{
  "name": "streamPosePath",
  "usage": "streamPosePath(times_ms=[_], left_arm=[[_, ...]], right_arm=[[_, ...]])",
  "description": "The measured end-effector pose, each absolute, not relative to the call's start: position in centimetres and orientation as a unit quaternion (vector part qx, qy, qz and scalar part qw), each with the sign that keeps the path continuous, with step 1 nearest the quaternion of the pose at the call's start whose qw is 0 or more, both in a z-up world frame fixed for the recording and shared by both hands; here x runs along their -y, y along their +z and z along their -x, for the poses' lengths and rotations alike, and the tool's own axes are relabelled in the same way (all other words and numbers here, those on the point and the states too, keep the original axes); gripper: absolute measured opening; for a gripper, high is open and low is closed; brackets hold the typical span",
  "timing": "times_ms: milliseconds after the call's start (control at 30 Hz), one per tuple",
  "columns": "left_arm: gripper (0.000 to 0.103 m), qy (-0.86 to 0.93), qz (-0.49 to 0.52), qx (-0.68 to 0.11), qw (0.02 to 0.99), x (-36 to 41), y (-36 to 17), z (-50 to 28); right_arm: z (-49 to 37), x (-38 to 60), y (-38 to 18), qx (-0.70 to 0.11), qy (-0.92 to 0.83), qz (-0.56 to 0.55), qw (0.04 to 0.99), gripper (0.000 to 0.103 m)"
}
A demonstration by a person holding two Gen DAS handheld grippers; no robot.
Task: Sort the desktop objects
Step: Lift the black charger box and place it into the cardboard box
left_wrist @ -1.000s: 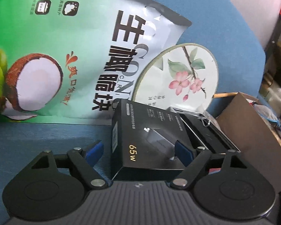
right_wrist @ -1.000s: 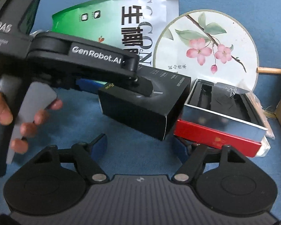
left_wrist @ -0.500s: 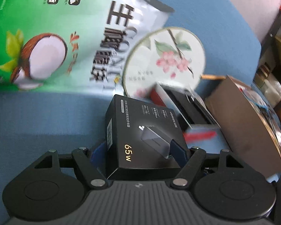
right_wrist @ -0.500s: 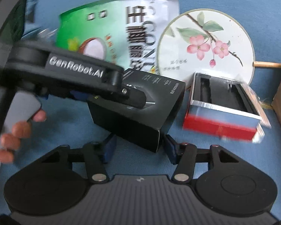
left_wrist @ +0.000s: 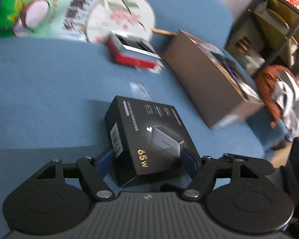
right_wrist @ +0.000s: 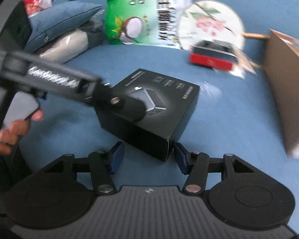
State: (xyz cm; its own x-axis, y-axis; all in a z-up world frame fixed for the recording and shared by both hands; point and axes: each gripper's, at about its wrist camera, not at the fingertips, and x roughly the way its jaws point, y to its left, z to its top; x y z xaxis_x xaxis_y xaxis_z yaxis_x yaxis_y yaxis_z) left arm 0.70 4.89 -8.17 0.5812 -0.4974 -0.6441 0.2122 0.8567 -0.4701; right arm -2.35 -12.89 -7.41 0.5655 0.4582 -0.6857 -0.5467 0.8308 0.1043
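My left gripper [left_wrist: 147,162] is shut on a black 65W charger box [left_wrist: 149,137] and holds it above the blue surface; the box also shows in the right wrist view [right_wrist: 155,107], with the left gripper's arm across it. My right gripper [right_wrist: 147,156] is open, its blue pads just below the box's near corner, holding nothing. A red and silver tray box [left_wrist: 133,53] lies further back, also in the right wrist view [right_wrist: 211,58]. A green coconut snack bag [right_wrist: 145,18] and a round floral fan [right_wrist: 211,22] lie behind it.
A brown cardboard box [left_wrist: 207,79] with items inside stands to the right, also at the right wrist view's right edge [right_wrist: 287,91]. A blue cushion [right_wrist: 57,22] and a beige bundle [right_wrist: 65,43] lie at back left. A shelf [left_wrist: 273,25] stands beyond the surface.
My left gripper has lifted the black charger box and pulled it back, away from the bag, fan and red box. My right gripper has drawn back too and stays open.
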Motion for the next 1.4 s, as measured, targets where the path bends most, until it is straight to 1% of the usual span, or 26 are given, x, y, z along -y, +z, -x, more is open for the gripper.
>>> streamPosePath(times_ms=[67,133,200,267,333,367,400,500,667,833,900,1100,1400], left_arm=[[0.074,-0.202,0.182,-0.417,0.867,-4.5,-8.2,-0.5],[0.076,-0.190,0.167,-0.419,0.872,-4.0,-7.8,-0.7],[0.082,-0.173,0.139,-0.421,0.879,-3.4,-7.1,-1.1],[0.085,-0.170,0.116,-0.417,0.885,-3.0,-6.6,-1.6],[0.083,-0.170,0.110,-0.423,0.883,-2.7,-6.6,-2.1],[0.078,-0.172,0.113,-0.428,0.880,-2.6,-6.7,-2.2],[0.077,-0.178,0.119,-0.430,0.877,-2.7,-6.9,-2.3],[0.079,-0.186,0.136,-0.433,0.871,-2.8,-7.5,-2.3],[0.084,-0.193,0.126,-0.440,0.868,-2.1,-7.6,-2.6],[0.083,-0.192,0.126,-0.440,0.868,-2.1,-7.6,-2.6],[0.079,-0.188,0.121,-0.436,0.872,-1.9,-7.2,-2.5],[0.077,-0.194,0.105,-0.400,0.890,-0.5,-4.4,-2.8],[0.077,-0.225,0.094,-0.296,0.923,4.6,2.8,-7.2]], right_arm=[[3.6,14.5,-7.5,-0.370,0.274,0.045,0.886,0.055],[4.5,15.3,-7.3,-0.360,0.269,0.047,0.892,0.055],[5.0,15.3,-7.1,-0.344,0.274,0.063,0.896,0.055],[4.8,14.9,-7.0,-0.327,0.280,0.079,0.899,0.055],[4.5,14.7,-7.1,-0.325,0.281,0.080,0.900,0.056],[4.2,14.7,-7.1,-0.325,0.281,0.076,0.900,0.056],[4.2,14.8,-7.2,-0.325,0.282,0.072,0.900,0.056],[4.4,15.1,-7.3,-0.324,0.287,0.067,0.899,0.056],[4.1,15.1,-7.6,-0.331,0.284,0.063,0.898,0.057],[3.8,14.9,-8.2,-0.333,0.282,0.058,0.898,0.056],[3.8,14.9,-8.2,-0.334,0.281,0.056,0.898,0.055],[3.9,15.9,-6.7,-0.320,0.271,0.041,0.907,0.054],[0.4,20.1,-0.4,-0.225,0.235,0.064,0.943,0.051]])
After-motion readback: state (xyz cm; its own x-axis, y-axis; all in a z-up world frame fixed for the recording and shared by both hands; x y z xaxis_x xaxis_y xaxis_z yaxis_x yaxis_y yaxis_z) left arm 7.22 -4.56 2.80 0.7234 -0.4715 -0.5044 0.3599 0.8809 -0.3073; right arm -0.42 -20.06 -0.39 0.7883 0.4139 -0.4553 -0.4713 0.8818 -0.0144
